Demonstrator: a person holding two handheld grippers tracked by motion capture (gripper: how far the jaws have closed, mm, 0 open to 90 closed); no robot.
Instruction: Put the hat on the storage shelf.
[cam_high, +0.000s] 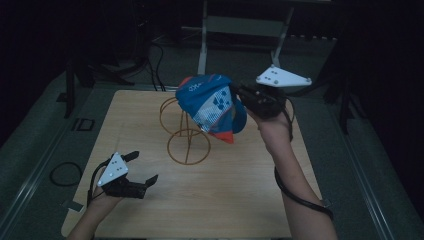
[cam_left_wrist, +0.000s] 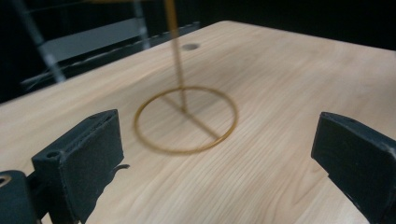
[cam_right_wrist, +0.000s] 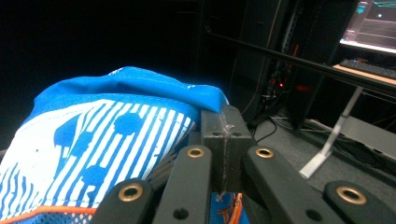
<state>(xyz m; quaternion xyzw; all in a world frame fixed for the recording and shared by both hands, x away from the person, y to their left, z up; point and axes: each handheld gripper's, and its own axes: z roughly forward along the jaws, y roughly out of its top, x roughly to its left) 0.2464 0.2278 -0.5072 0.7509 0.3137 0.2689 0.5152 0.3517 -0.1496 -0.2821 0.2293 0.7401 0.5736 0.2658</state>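
Note:
A blue cap (cam_high: 210, 107) with white stripes and an orange edge hangs in the air over the top of a golden wire stand (cam_high: 187, 145). My right gripper (cam_high: 239, 95) is shut on the cap's right side, and in the right gripper view the closed jaws (cam_right_wrist: 224, 135) pinch the blue fabric (cam_right_wrist: 107, 130). My left gripper (cam_high: 145, 166) is low over the wooden table (cam_high: 225, 200) at the front left, open and holding nothing. In the left gripper view the stand's round base ring (cam_left_wrist: 187, 119) lies on the table ahead of the wide-apart jaws (cam_left_wrist: 215, 154), with its thin post rising from the middle.
A black cable loop (cam_high: 66, 173) lies on the floor left of the table. A grey metal frame (cam_high: 240, 25) and loose cables (cam_high: 155, 65) stand behind the table. A lit monitor (cam_right_wrist: 371, 23) glows at the far right of the right gripper view.

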